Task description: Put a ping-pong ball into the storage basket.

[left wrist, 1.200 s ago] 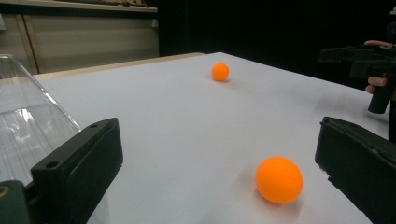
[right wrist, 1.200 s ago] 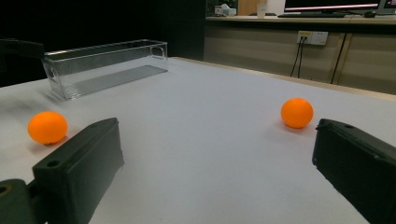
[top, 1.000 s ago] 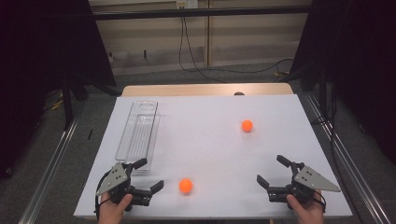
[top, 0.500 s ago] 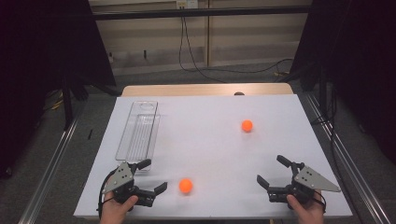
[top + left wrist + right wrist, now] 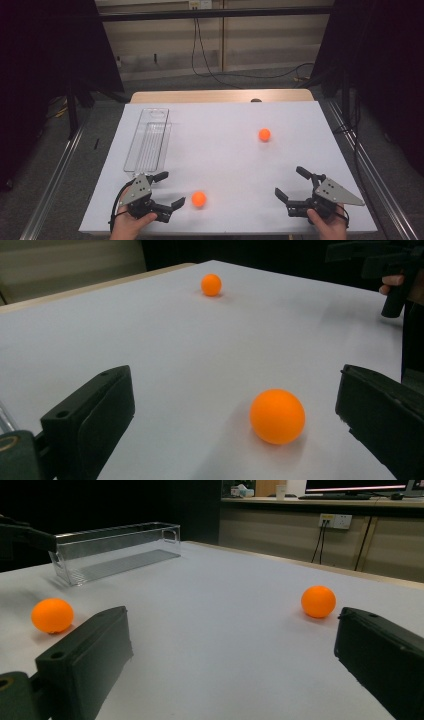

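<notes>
Two orange balls lie on the white table (image 5: 220, 160). The near ball (image 5: 199, 199) (image 5: 277, 416) (image 5: 52, 615) rests just right of my left gripper (image 5: 173, 188) (image 5: 235, 390), which is open, with the ball just ahead of its jaws, toward the right one. The far ball (image 5: 264, 134) (image 5: 211, 284) (image 5: 318, 601) sits toward the back right. My right gripper (image 5: 289, 181) (image 5: 230, 650) is open and empty near the front right edge, pointing left across the table.
A clear plastic bin (image 5: 148, 140) (image 5: 117, 550) stands empty along the left side of the table. Metal rails run along both sides of the table. Cables and a wall lie beyond the far edge.
My left gripper has crept a little to the right, toward the near ball. The right gripper and both balls have stayed in place.
</notes>
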